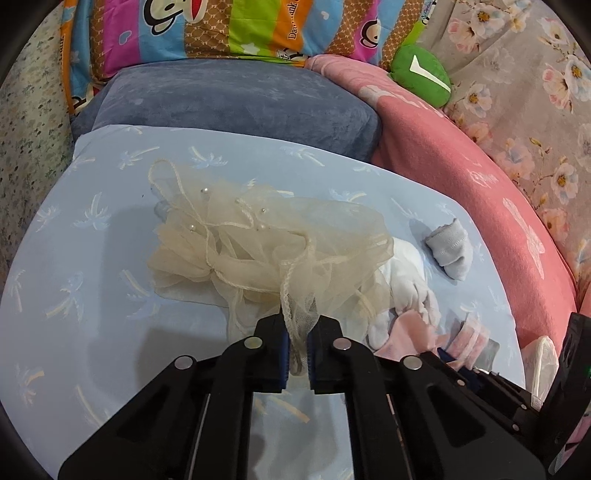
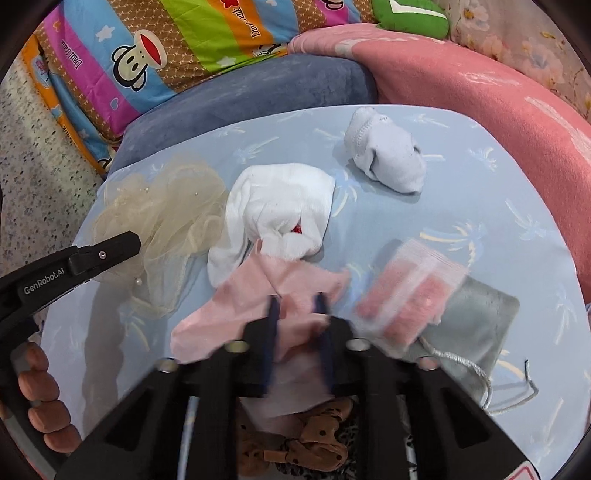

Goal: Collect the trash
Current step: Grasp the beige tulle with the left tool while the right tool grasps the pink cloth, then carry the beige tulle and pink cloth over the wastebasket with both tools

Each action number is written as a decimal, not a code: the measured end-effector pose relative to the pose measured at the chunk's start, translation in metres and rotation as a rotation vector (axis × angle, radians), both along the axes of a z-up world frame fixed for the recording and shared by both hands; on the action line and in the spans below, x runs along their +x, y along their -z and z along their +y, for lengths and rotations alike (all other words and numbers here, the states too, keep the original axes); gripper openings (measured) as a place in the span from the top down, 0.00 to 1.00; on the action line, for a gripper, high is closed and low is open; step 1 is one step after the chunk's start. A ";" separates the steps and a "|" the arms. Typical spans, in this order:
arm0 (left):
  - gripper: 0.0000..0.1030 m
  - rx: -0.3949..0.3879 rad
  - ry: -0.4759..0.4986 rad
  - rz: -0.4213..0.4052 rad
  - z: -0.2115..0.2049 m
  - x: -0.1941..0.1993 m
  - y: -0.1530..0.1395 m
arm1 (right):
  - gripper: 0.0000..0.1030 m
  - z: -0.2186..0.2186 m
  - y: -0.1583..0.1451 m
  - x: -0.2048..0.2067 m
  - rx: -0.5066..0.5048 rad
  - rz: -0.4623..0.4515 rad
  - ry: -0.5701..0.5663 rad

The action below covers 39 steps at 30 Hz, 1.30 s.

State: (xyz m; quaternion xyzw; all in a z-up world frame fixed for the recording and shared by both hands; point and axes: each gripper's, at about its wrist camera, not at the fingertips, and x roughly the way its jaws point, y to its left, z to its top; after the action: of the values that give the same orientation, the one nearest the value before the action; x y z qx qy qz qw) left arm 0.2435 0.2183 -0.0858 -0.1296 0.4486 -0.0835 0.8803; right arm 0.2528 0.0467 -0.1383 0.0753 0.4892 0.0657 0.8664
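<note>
A cream mesh pouch [image 1: 258, 243] with a cord and pearls lies on the light blue table [image 1: 92, 258]. My left gripper [image 1: 297, 325] is shut on the pouch's near edge and cord. It also shows in the right wrist view [image 2: 162, 214], with the left gripper's finger [image 2: 110, 245] beside it. My right gripper [image 2: 297, 306] has its jaws around a pink cloth [image 2: 258, 306], narrowly parted; the view is blurred. A white sock [image 2: 277, 210], a pale grey sock [image 2: 384, 155], a pink item in a clear bag [image 2: 410, 295] and a grey pouch [image 2: 476, 325] lie around it.
A blue cushion [image 1: 236, 96], a pink blanket [image 1: 461, 147] and a striped cartoon quilt [image 1: 221, 26] border the table's far side. A green plush [image 1: 421, 74] sits behind. Brown dotted fabric [image 2: 314, 435] lies under my right gripper.
</note>
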 end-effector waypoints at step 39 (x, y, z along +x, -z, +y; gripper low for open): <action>0.97 -0.035 0.349 -0.278 -0.190 -0.118 -0.144 | 0.96 -0.190 -0.181 -0.181 0.055 -0.351 0.266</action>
State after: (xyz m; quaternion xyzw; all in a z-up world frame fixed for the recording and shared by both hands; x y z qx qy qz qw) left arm 0.1251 0.0281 0.0585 -0.0523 0.3369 -0.2595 0.9035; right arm 0.0723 -0.1433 0.0430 0.1501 0.3148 -0.0236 0.9369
